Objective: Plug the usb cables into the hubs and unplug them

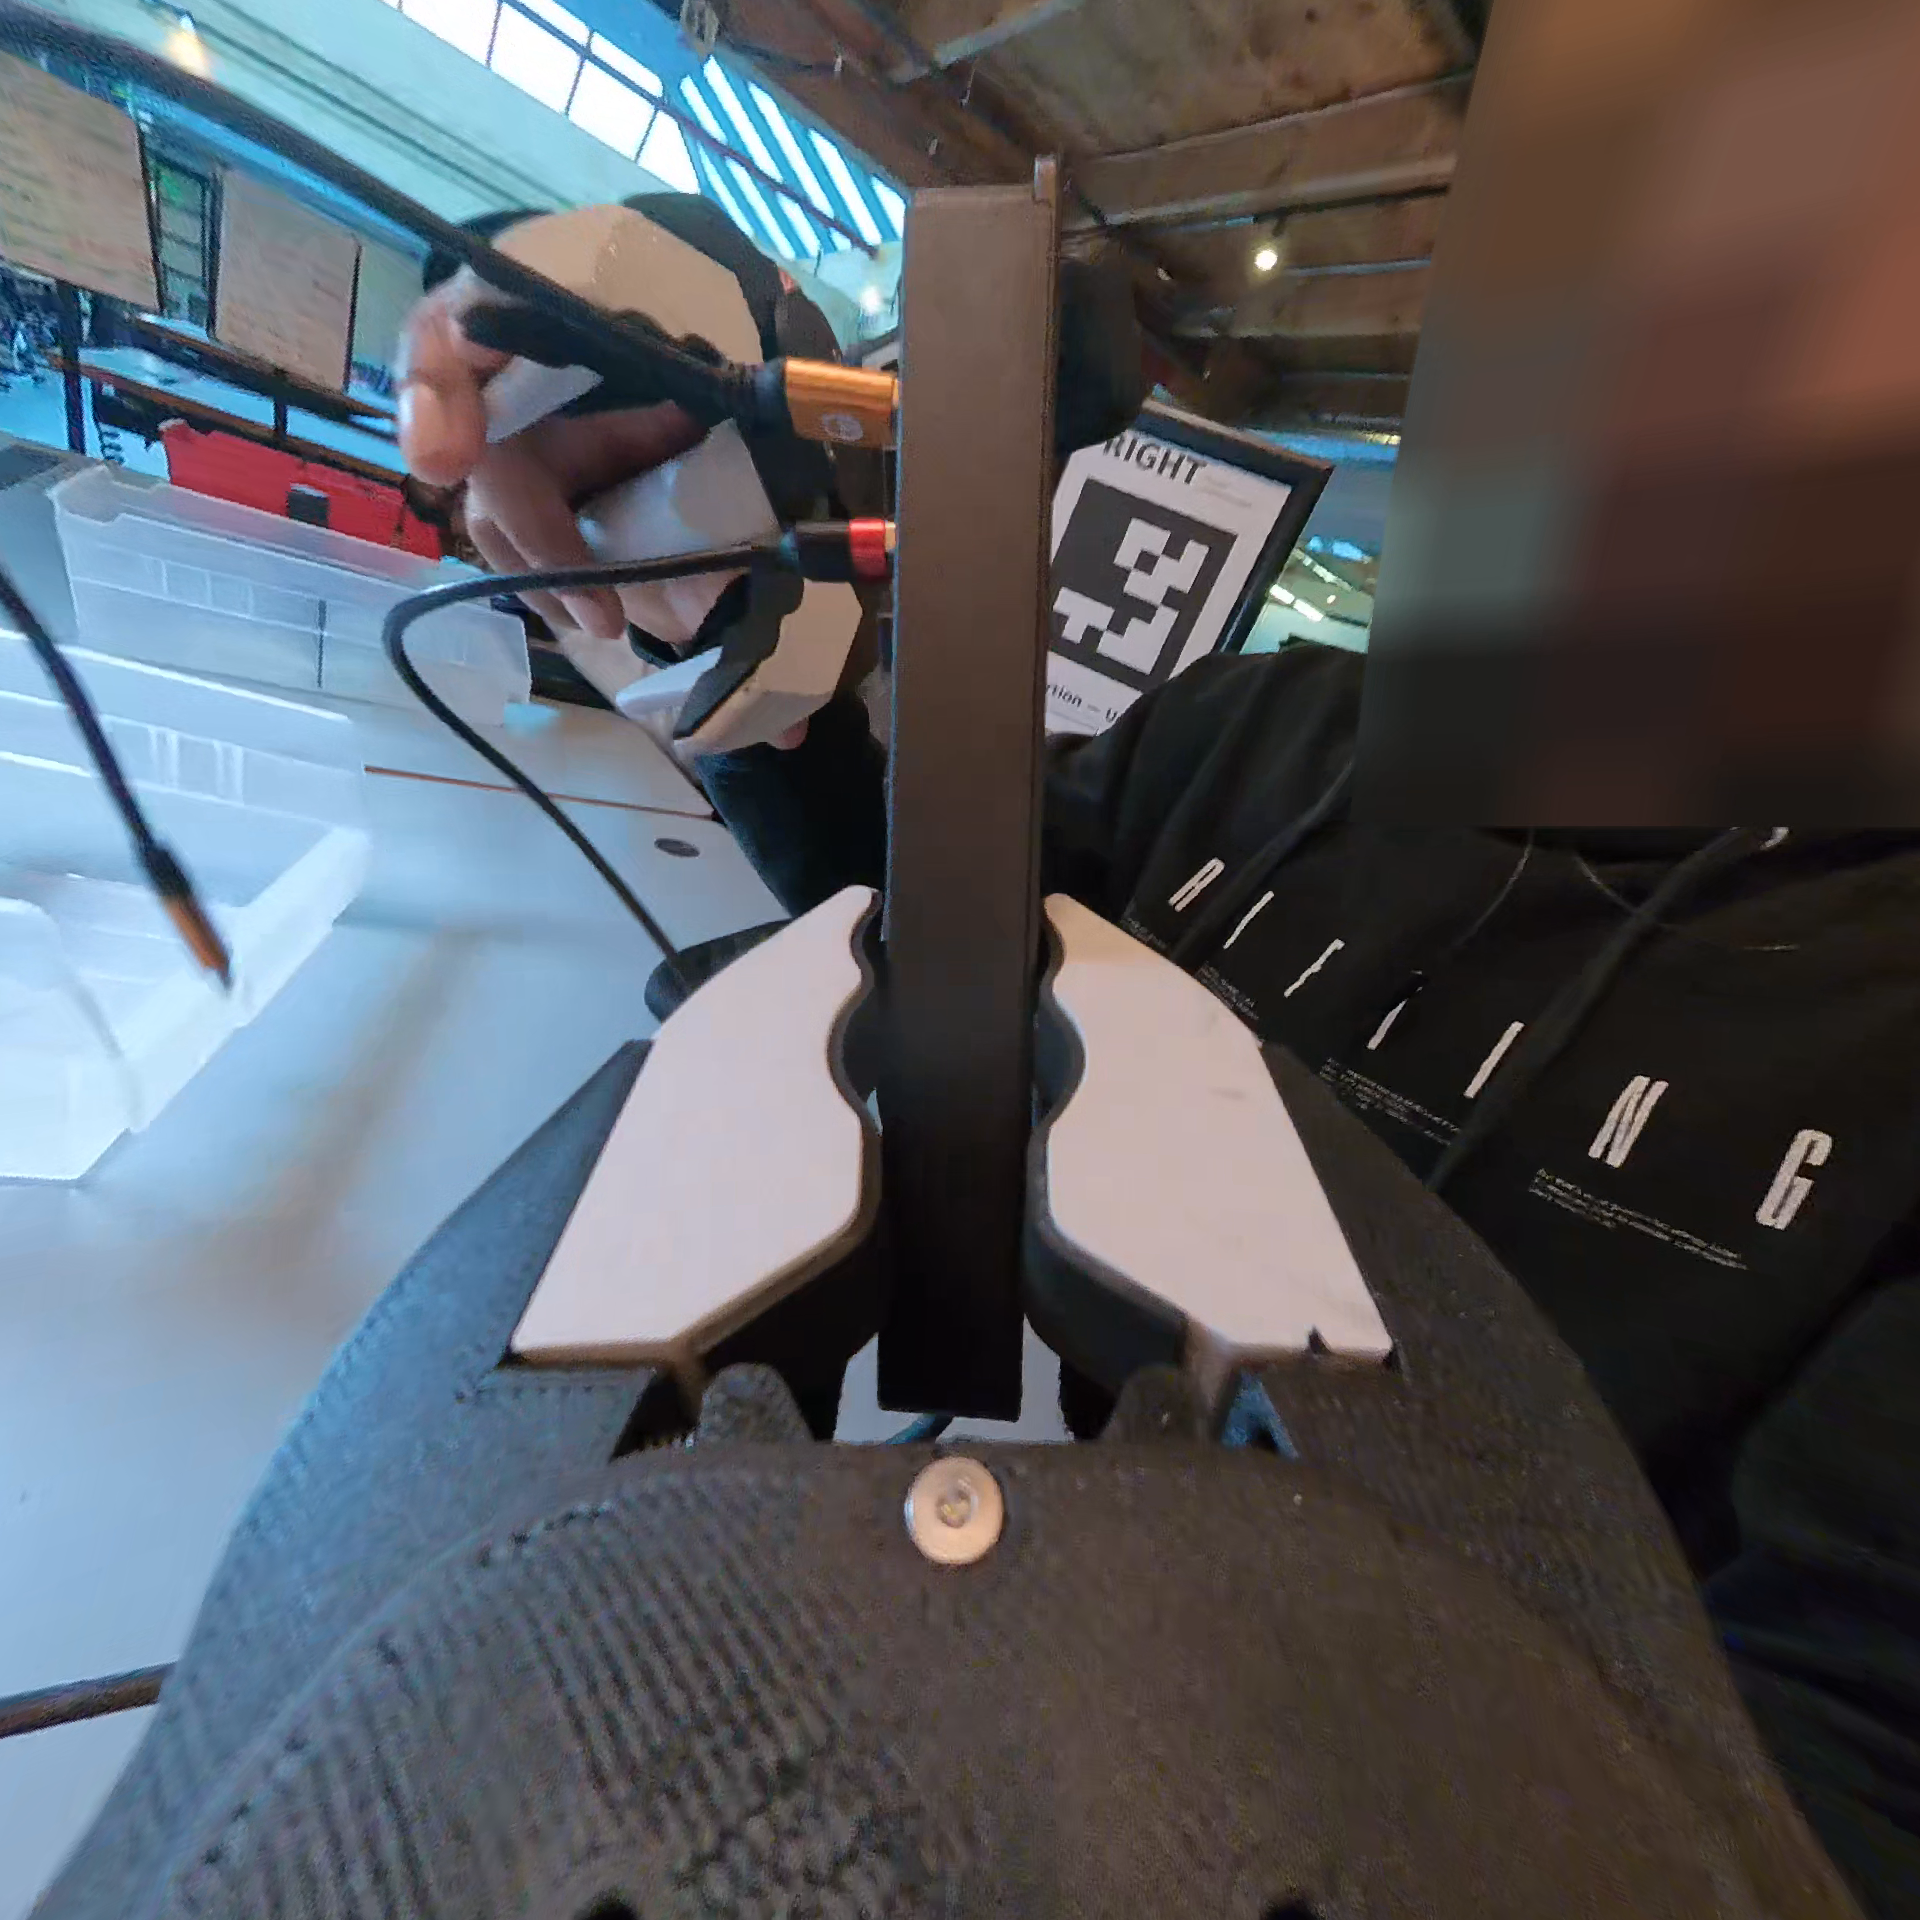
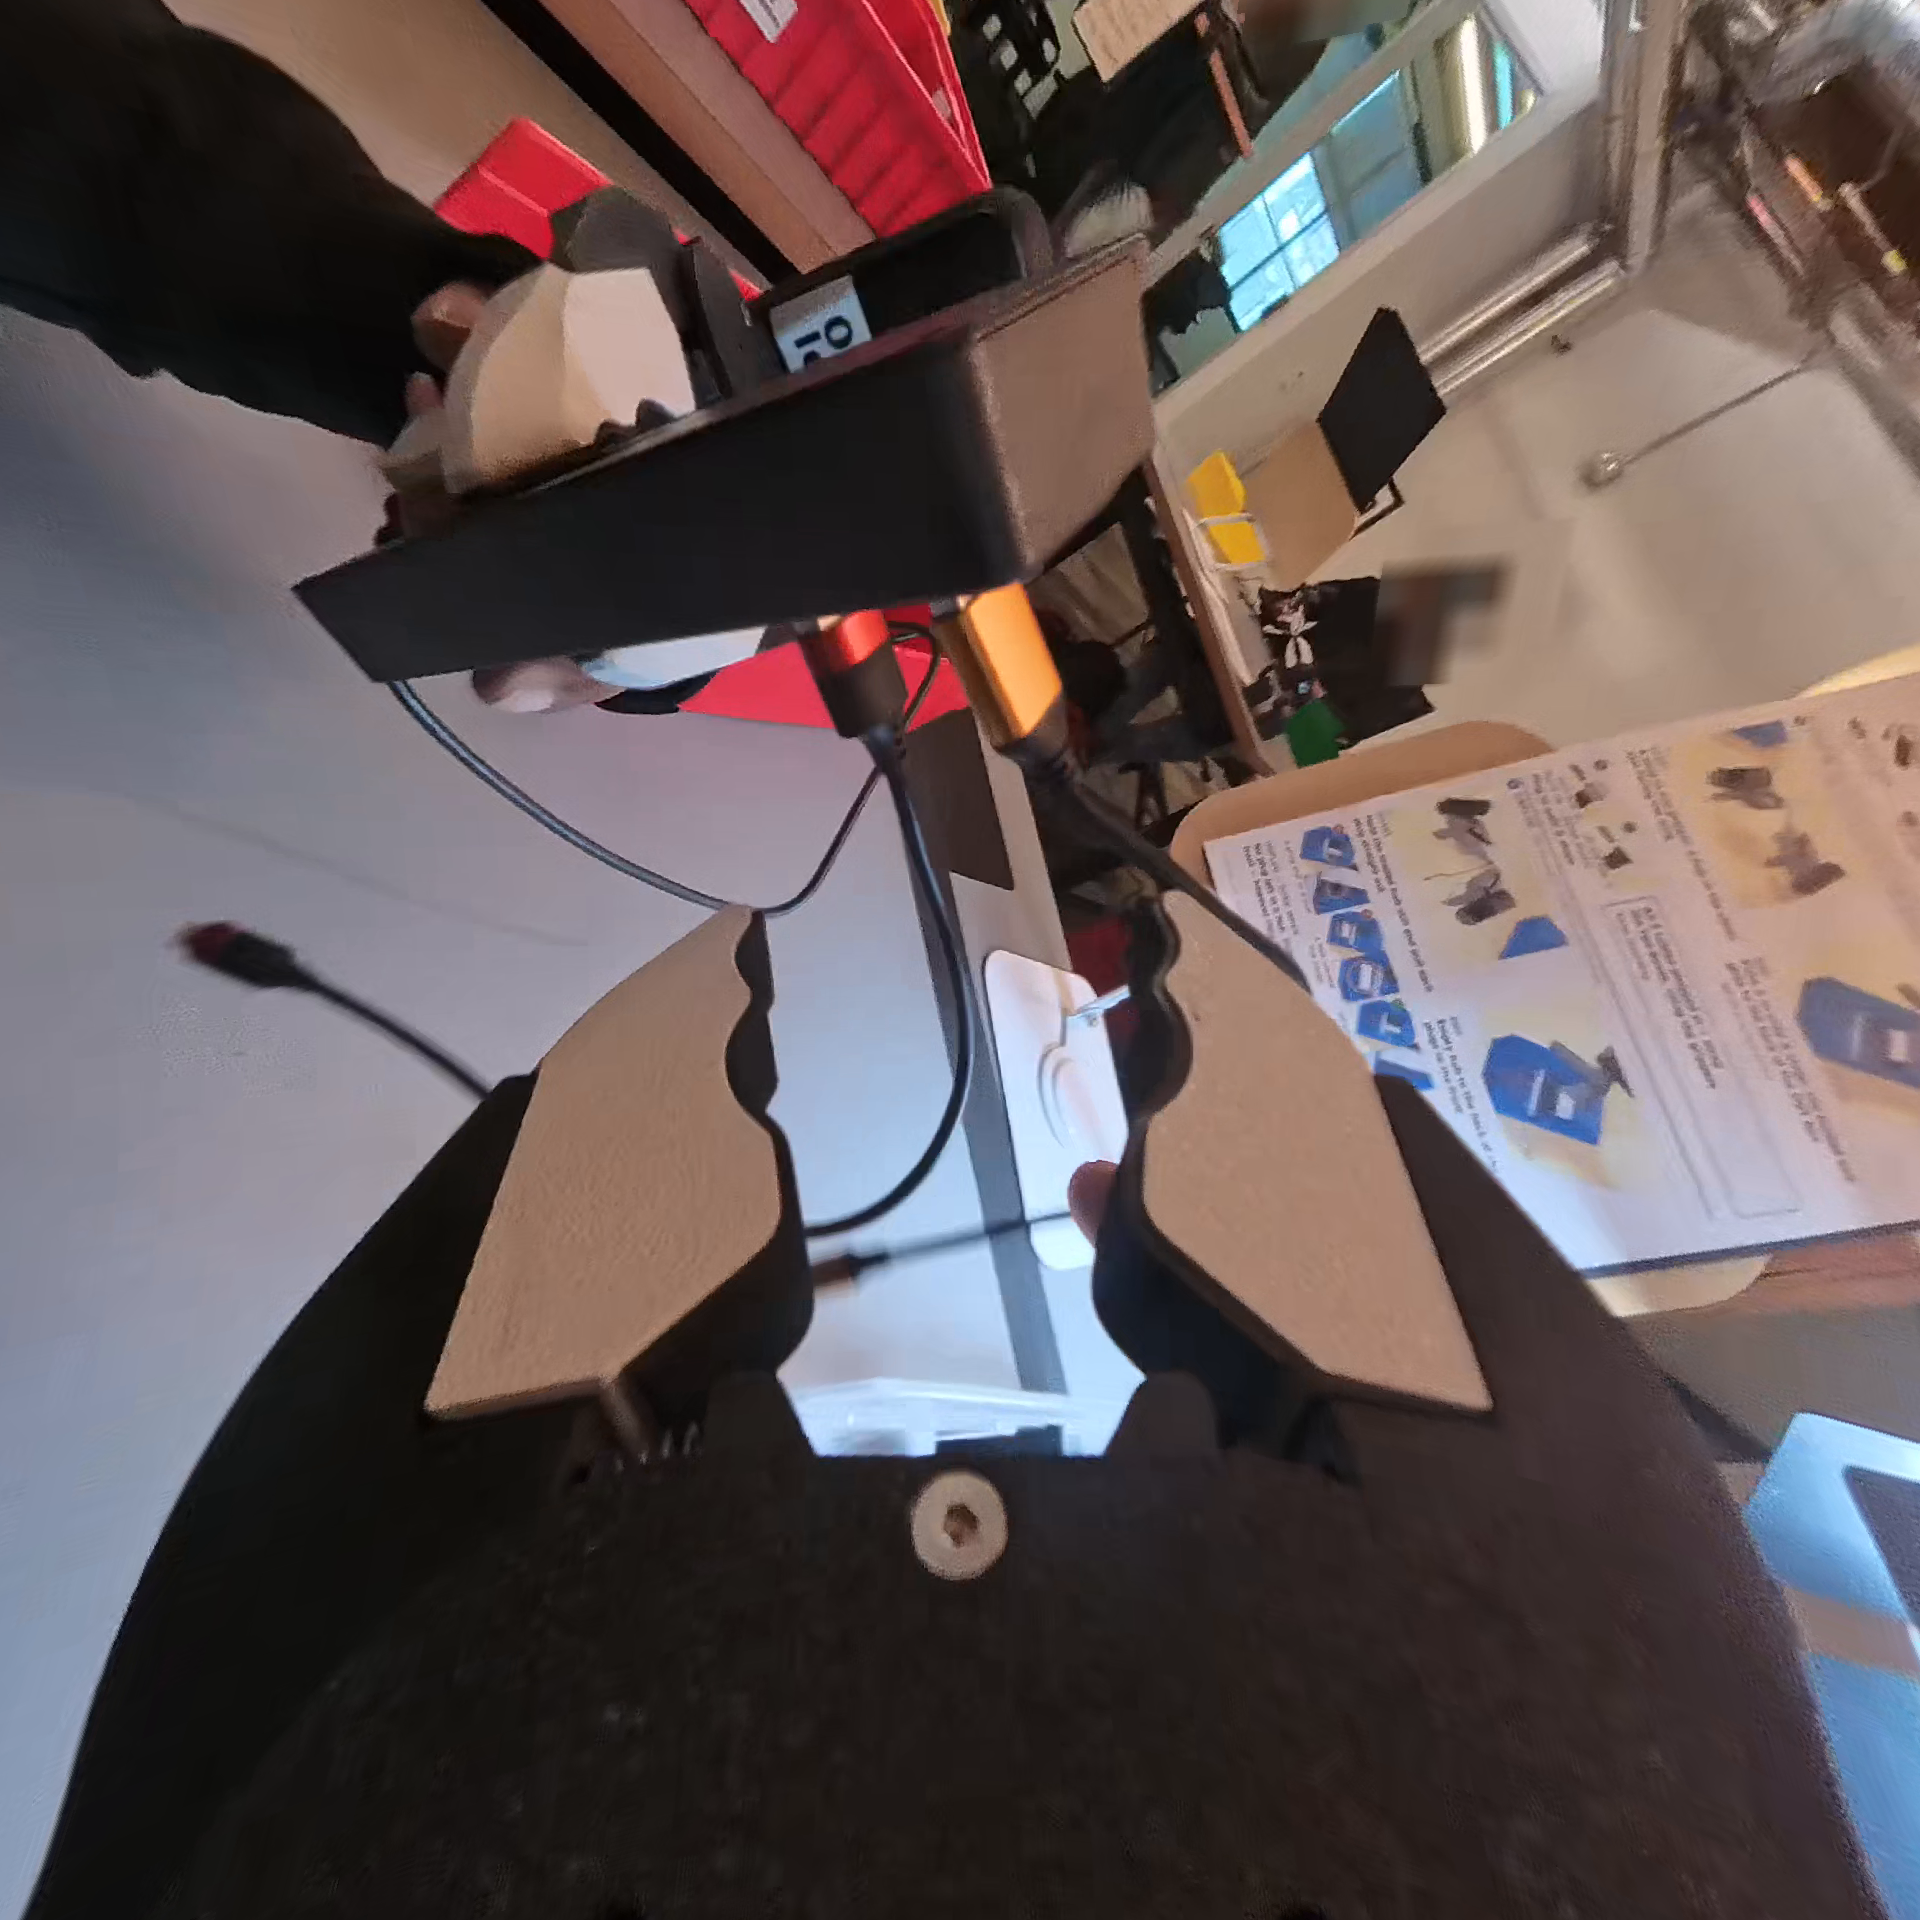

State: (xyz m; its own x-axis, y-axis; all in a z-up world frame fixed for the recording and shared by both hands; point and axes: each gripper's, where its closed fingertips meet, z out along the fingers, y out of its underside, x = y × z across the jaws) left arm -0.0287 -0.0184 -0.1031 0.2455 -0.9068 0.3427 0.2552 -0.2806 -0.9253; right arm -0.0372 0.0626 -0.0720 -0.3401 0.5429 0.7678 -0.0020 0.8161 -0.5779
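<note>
My left gripper (image 1: 961, 935) is shut on a black USB hub (image 1: 966, 644) and holds it upright above the table. An orange plug (image 1: 836, 400) and a red plug (image 1: 857, 551) sit in ports on the hub's left side. My right gripper (image 2: 951, 935) is open and empty, just below the hub (image 2: 727, 520). The orange plug (image 2: 1008, 665) and the red plug (image 2: 852, 655) are ahead of its fingertips. The orange plug's black cable (image 2: 1132, 842) runs past the right fingertip. A loose red-tipped cable end (image 2: 234, 951) and a gold-tipped one (image 2: 847, 1268) lie on the white table.
Clear plastic bins (image 1: 208, 603) and a red box (image 1: 301, 488) stand at the table's far side. A printed instruction sheet (image 2: 1558, 935) lies to the right. A person in a black hoodie (image 1: 1558, 1091) is close by. Another loose cable end (image 1: 197, 935) hangs at the left.
</note>
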